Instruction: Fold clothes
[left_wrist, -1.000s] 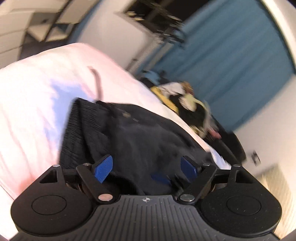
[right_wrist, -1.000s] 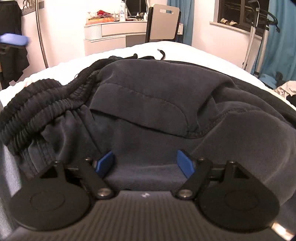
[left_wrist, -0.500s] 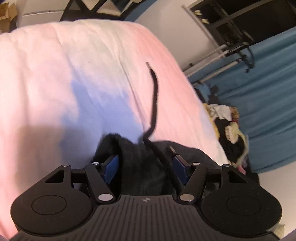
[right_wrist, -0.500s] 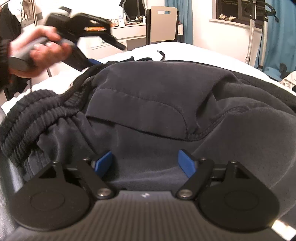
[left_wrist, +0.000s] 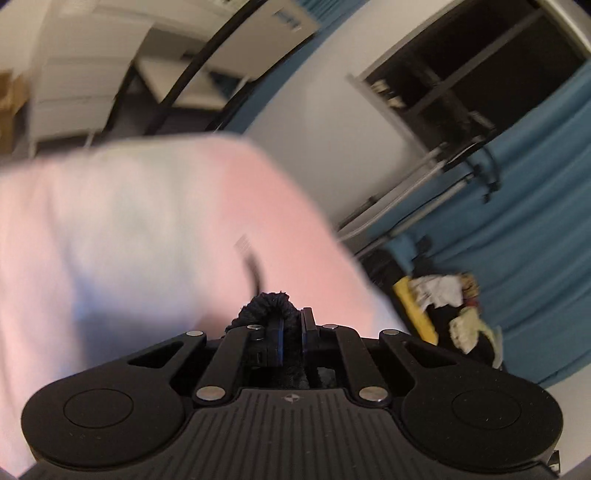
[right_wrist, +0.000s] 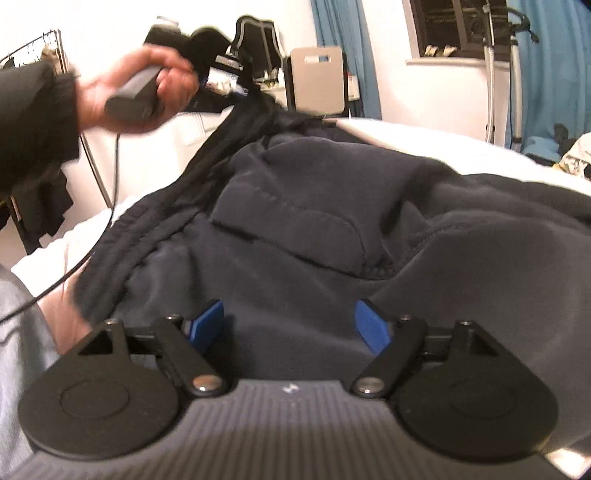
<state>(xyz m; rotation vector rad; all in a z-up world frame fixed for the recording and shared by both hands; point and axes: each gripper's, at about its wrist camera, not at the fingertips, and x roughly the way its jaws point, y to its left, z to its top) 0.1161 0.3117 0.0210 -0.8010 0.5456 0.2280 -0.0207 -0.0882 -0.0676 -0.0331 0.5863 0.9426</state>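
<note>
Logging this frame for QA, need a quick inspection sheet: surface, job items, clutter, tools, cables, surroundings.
Surface: bed with a white cover, mostly under the garment.
Job's things: dark sweatpants, rumpled; waistband lifted off the bed, drawstring trailing.
Clutter: clothes pile on the floor by the blue curtain.
Tools: left tool shut on the waistband, held up by a hand; right tool open, low over the sweatpants, gripping nothing.
Cables: thin black cable hanging from the left tool.
Surroundings: chair, window, clothes rack.
</note>
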